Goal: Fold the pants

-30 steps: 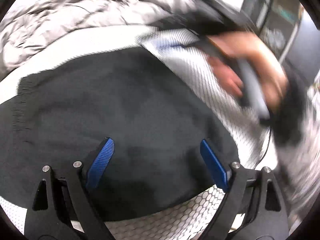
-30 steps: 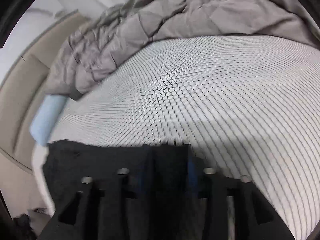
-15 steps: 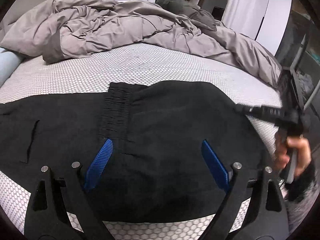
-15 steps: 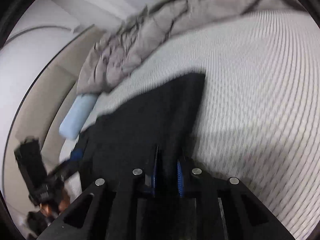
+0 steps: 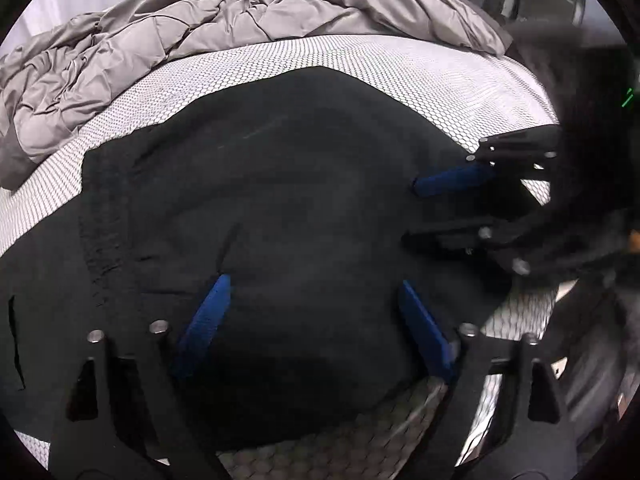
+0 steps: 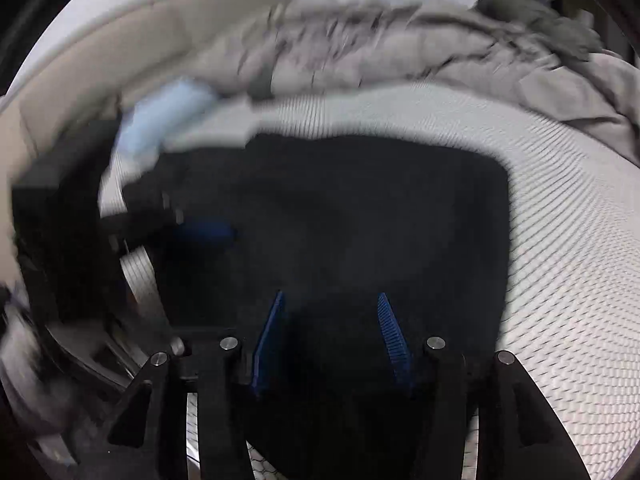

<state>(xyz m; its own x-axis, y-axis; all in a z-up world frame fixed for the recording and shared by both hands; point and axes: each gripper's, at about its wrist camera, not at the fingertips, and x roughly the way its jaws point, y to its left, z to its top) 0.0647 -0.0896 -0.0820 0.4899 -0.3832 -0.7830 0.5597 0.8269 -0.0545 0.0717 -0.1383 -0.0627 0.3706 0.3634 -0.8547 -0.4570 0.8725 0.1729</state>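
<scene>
— Where are the pants?

— Black pants [image 5: 288, 208], spread flat on the white honeycomb-patterned mattress [image 5: 420, 76], folded over so that one layer lies on another. Elastic waistband [image 5: 104, 216] toward the left in the left wrist view, running up and down the fabric. Seen from the right wrist as a dark, roughly square patch [image 6: 360, 216] with its far right corner rounded off.

— And the left gripper?

— Left gripper [image 5: 316, 332] above the near part of the pants, blue pads [image 5: 204, 324] spread wide, nothing between them. Visible too at the left edge of the right wrist view [image 6: 200, 232], blurred.

— The right one?

— Right gripper [image 6: 332, 336] over the near edge of the cloth, pads [image 6: 392, 336] parted, holding nothing. From the left wrist, reaching in from the right [image 5: 444, 204] over the right edge of the pants; touching the fabric or just above it, hard to say.

— Anything else around?

— Rumpled grey duvet [image 5: 200, 32] heaped along the far side of the mattress. Pale blue pillow [image 6: 164, 116] at the left in the right wrist view, badly smeared by motion.
</scene>
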